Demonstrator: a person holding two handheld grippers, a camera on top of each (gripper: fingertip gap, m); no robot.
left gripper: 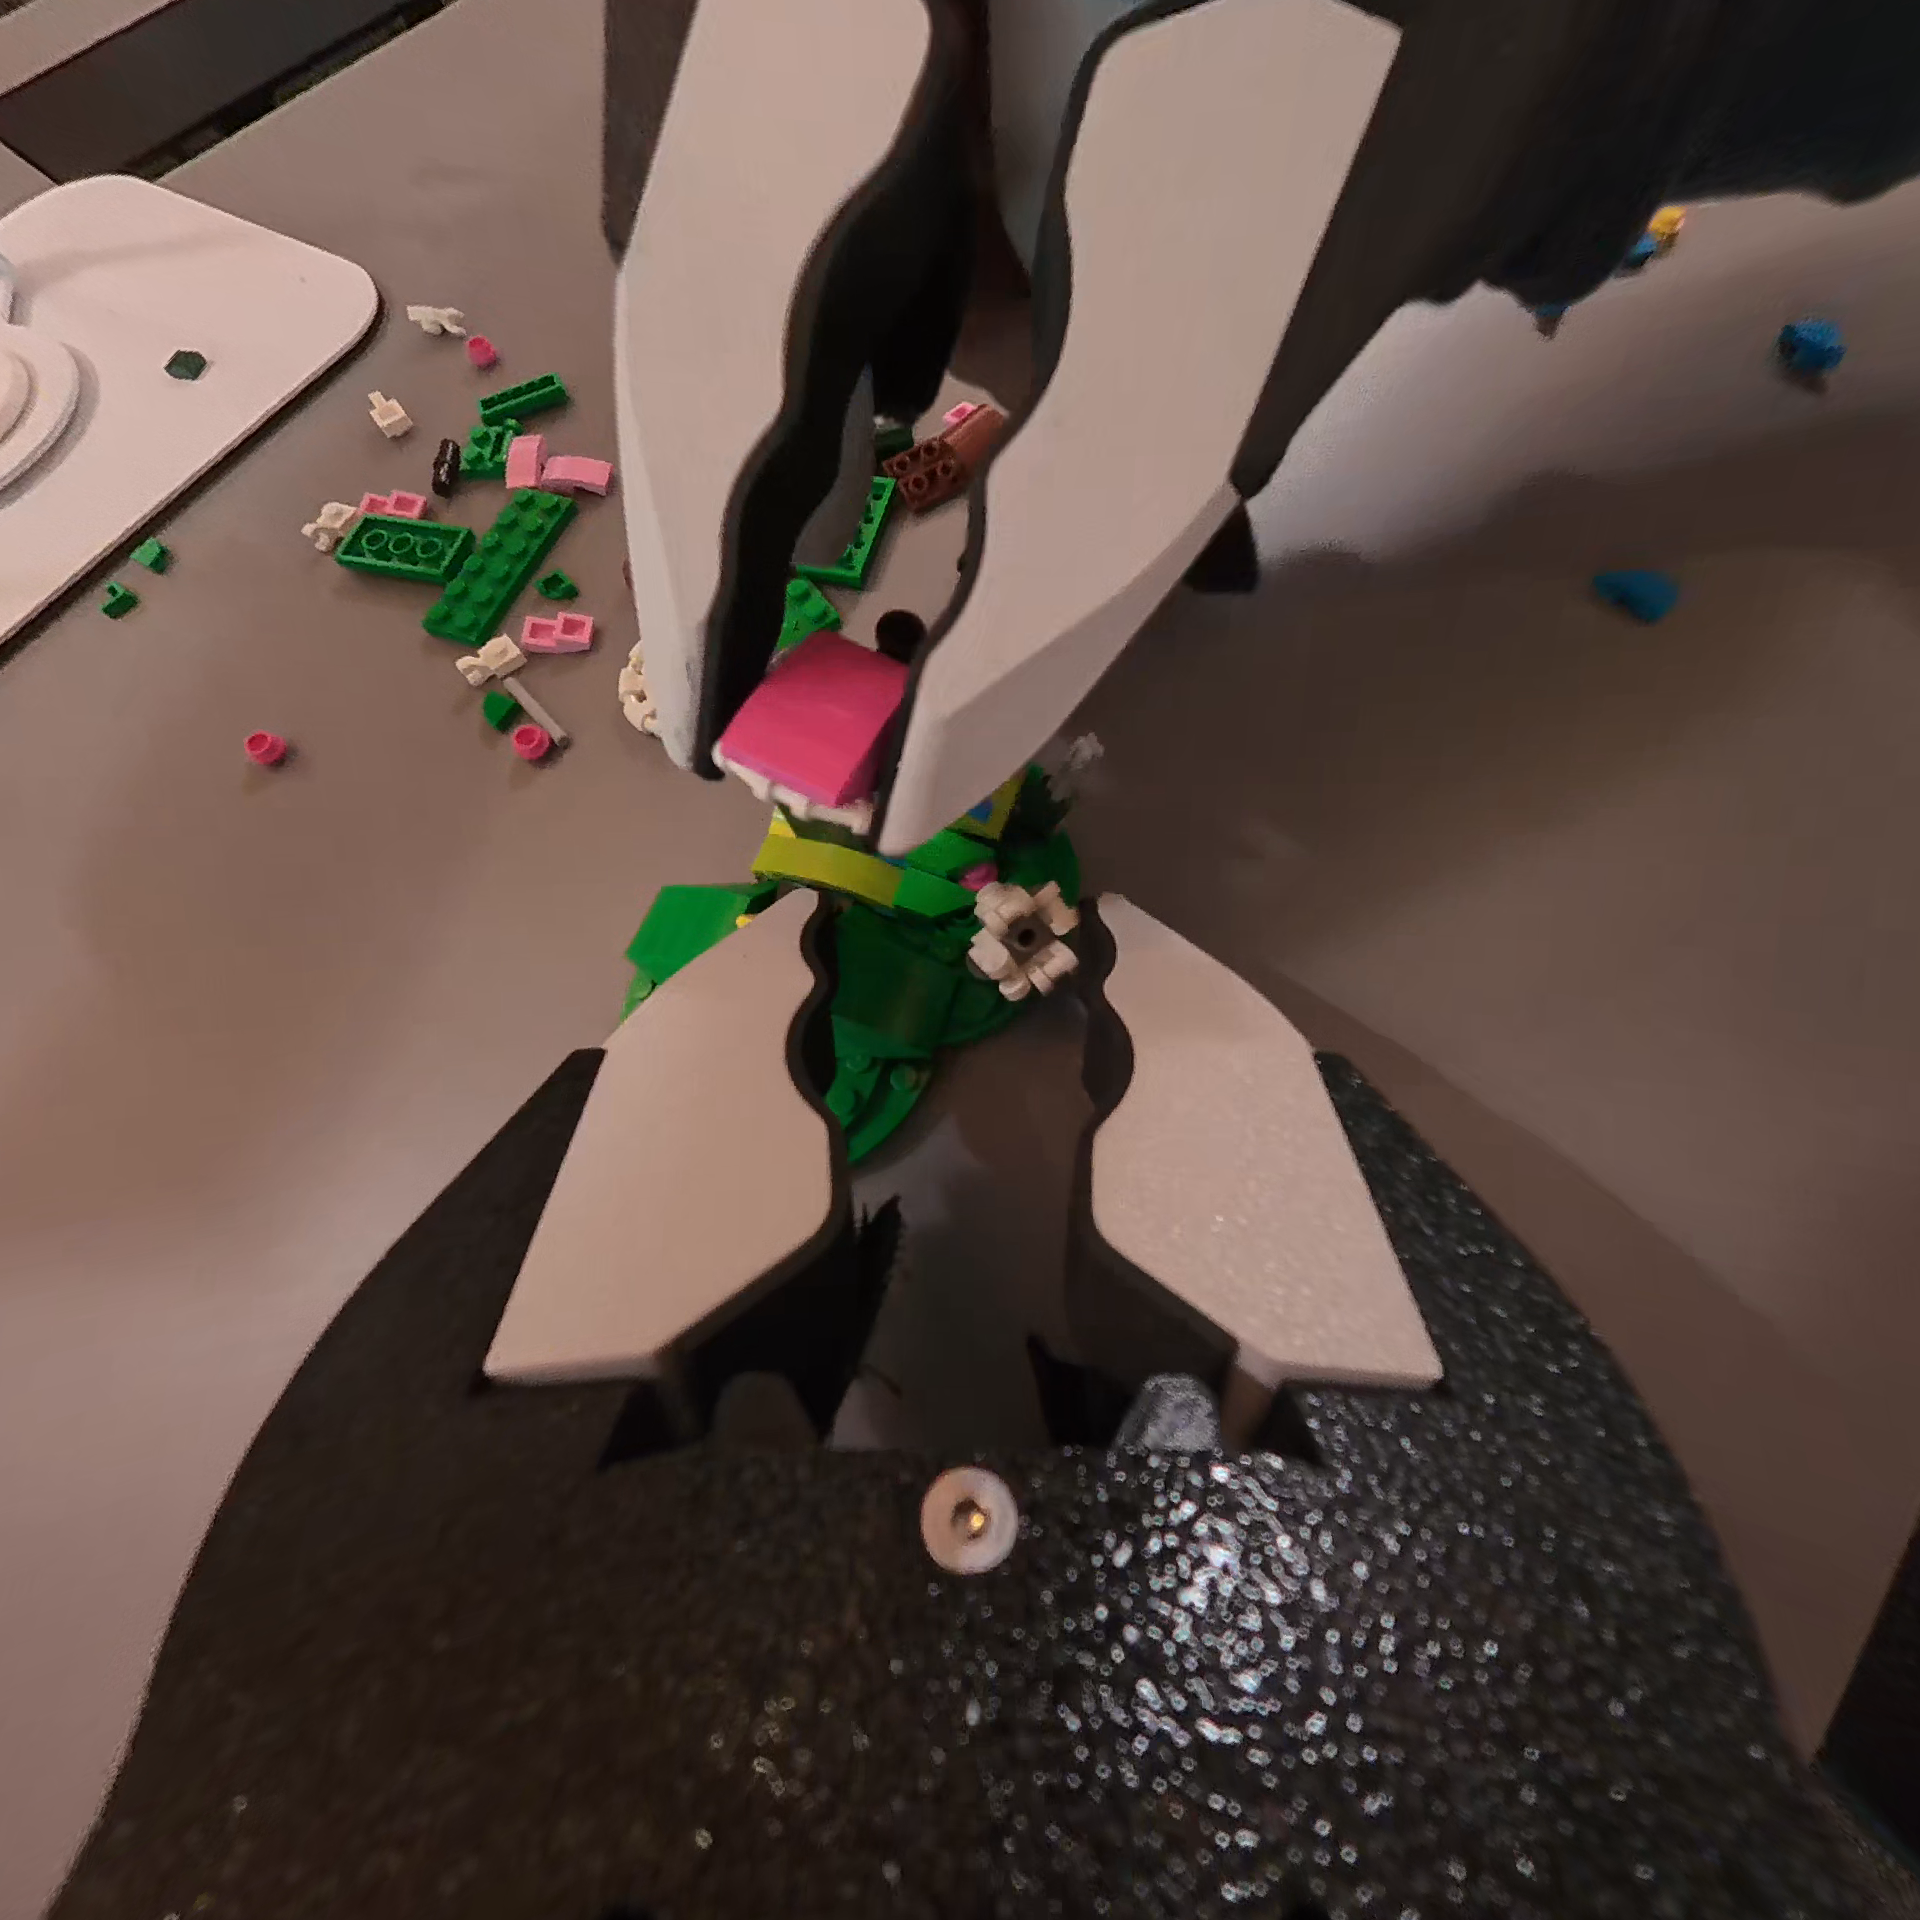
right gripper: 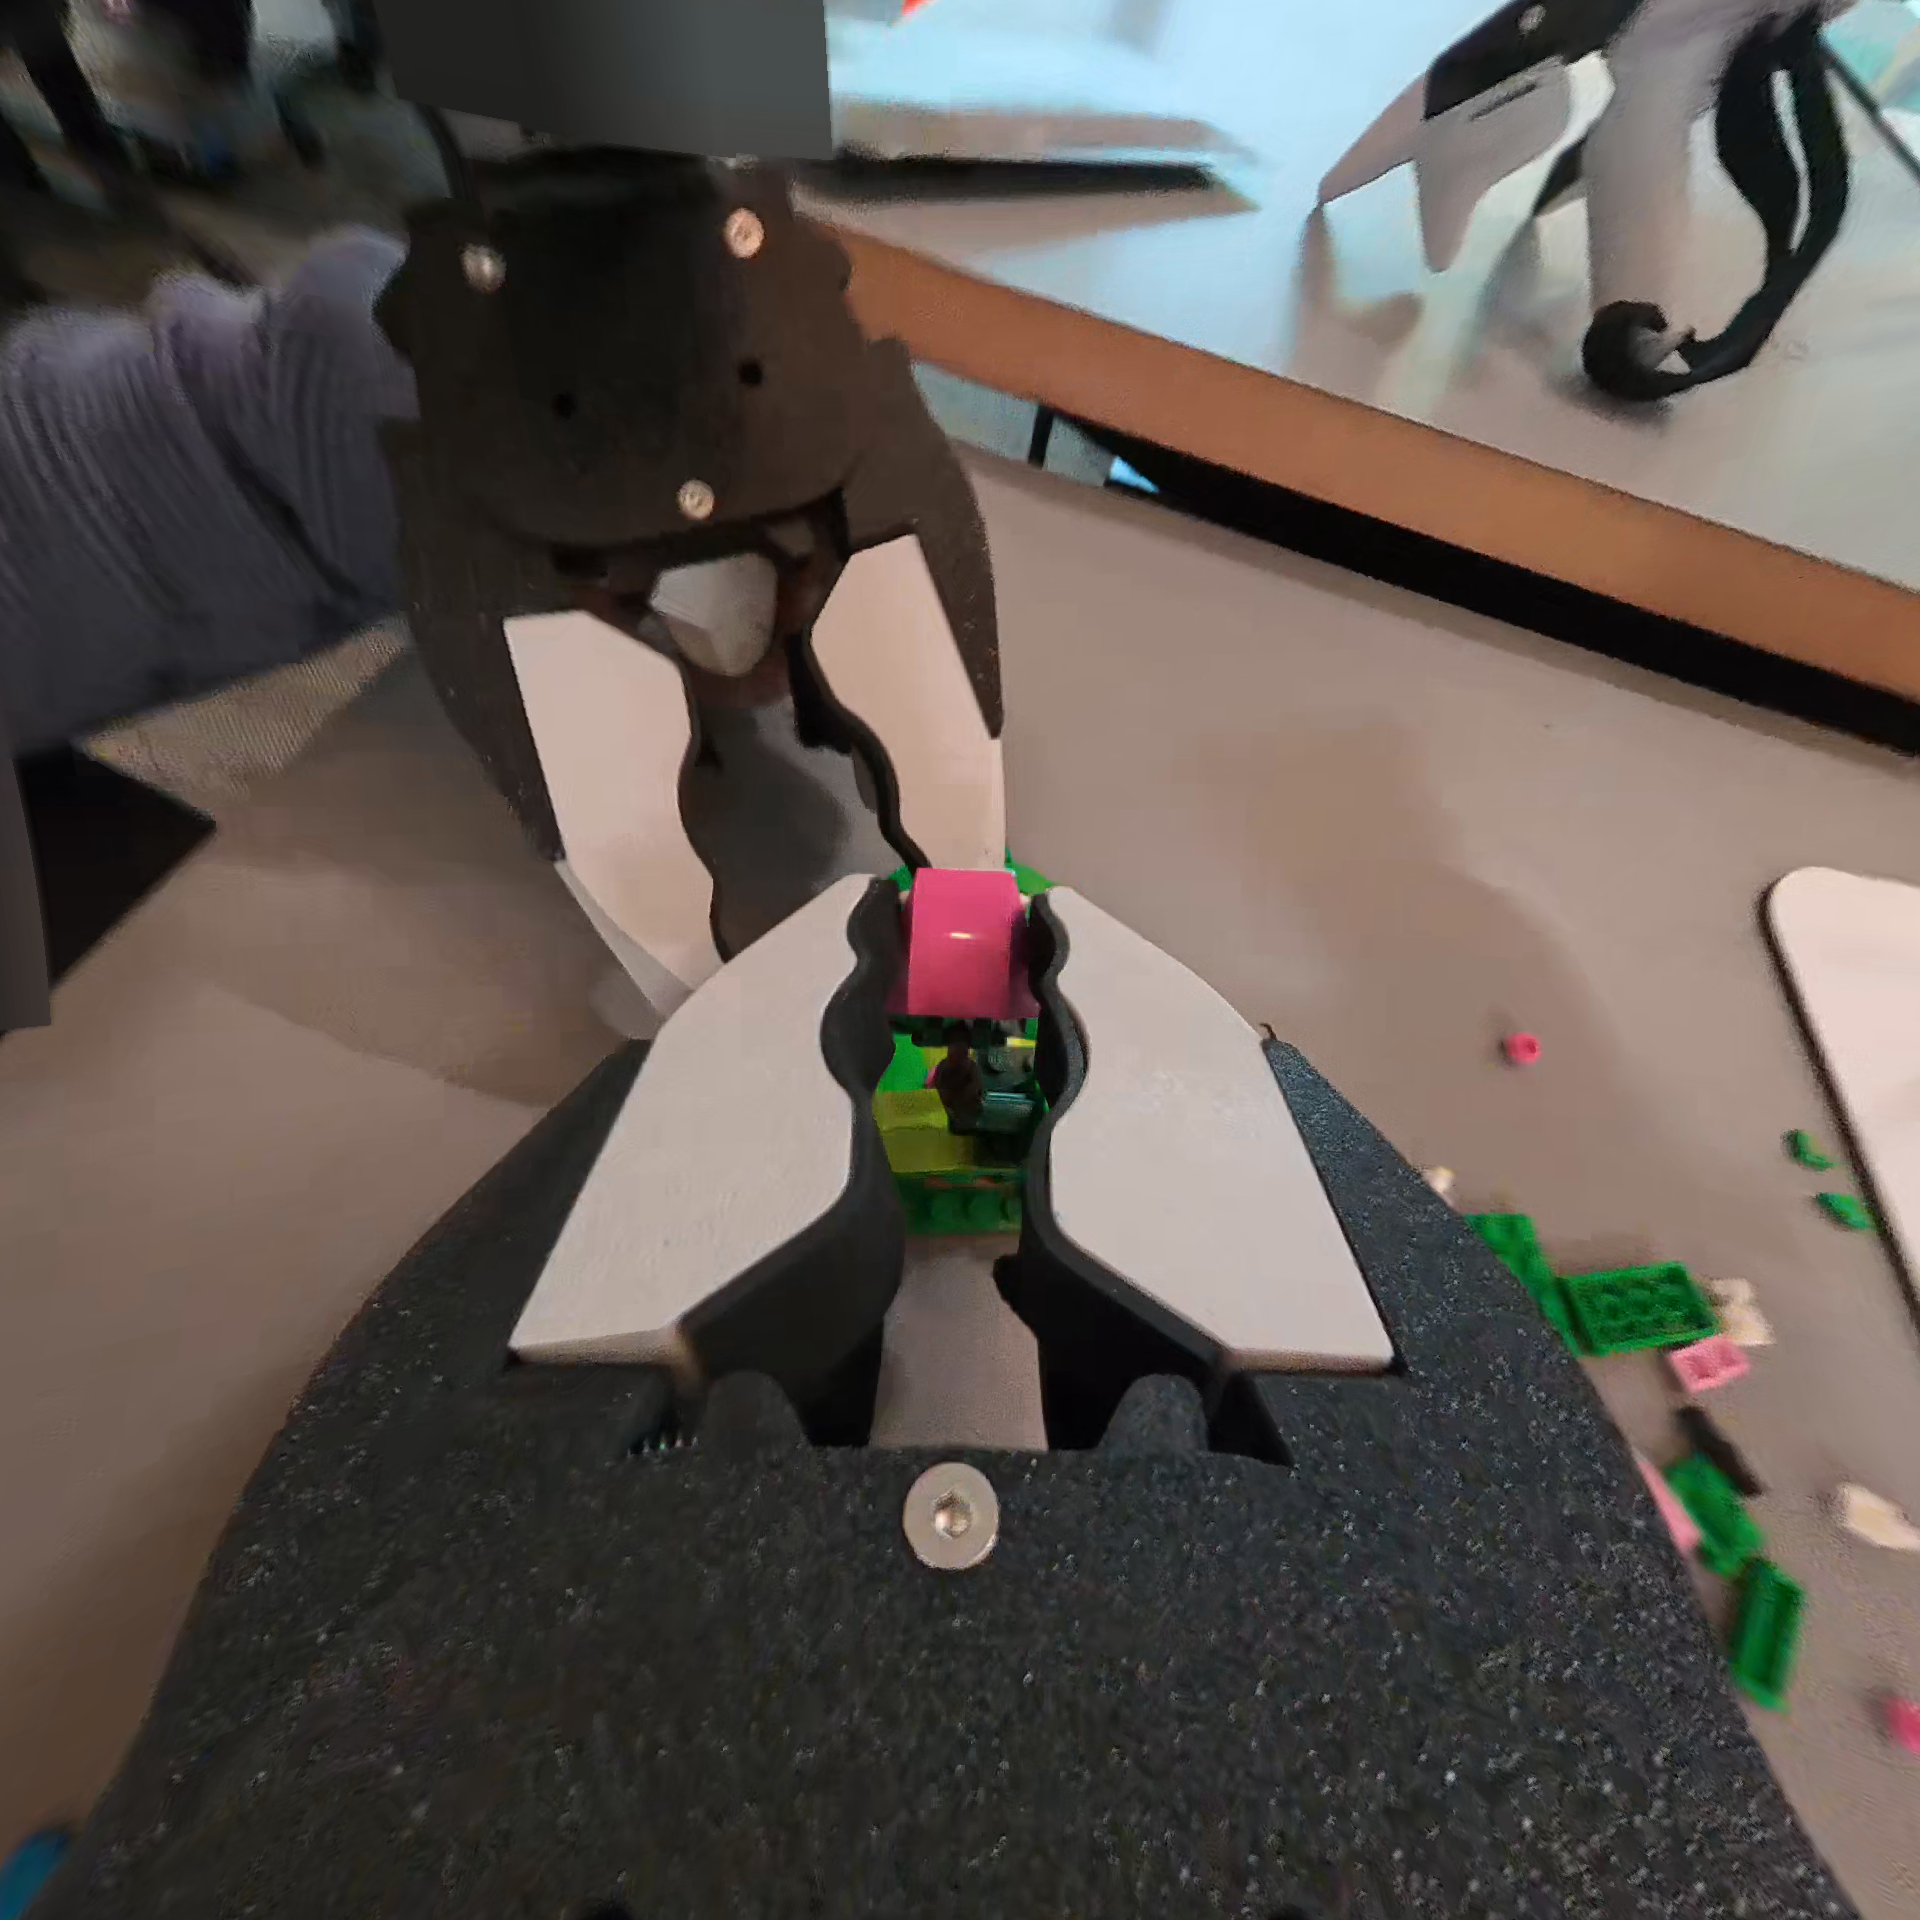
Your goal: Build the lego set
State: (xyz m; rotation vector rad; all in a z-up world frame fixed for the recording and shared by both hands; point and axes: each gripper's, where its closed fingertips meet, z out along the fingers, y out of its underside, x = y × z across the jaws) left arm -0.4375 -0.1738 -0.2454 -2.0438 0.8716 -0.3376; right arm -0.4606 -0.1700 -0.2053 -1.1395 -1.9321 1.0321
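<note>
Two tools on one job: the right tool [right gripper: 961,951] is clamped on a pink brick [right gripper: 961,940], its fingertips pinching the brick's sides, and holds it just above the green model [left gripper: 914,987] on the desk [left gripper: 312,1039]. In the left wrist view the same brick [left gripper: 816,727] sits tilted between the right tool's tips, with a white plate on its underside, nearly touching the lime piece [left gripper: 821,868] on top of the model; can't tell if they are actually in contact. The left tool [left gripper: 951,935] straddles the model, tips either side; its fingers are apart with a clear gap, and the left tip looks to be against the model's edge, the other tip beside the white flower [left gripper: 1023,935]. I read that as bracing, not a firm clamp. Step in hand: seating the pink brick on the model. Next move likely needs levelling the brick, lining up its studs, then a straight push down while the left tool keeps the base from sliding. Spare bricks [left gripper: 488,540] lie well apart on the desk.
</note>
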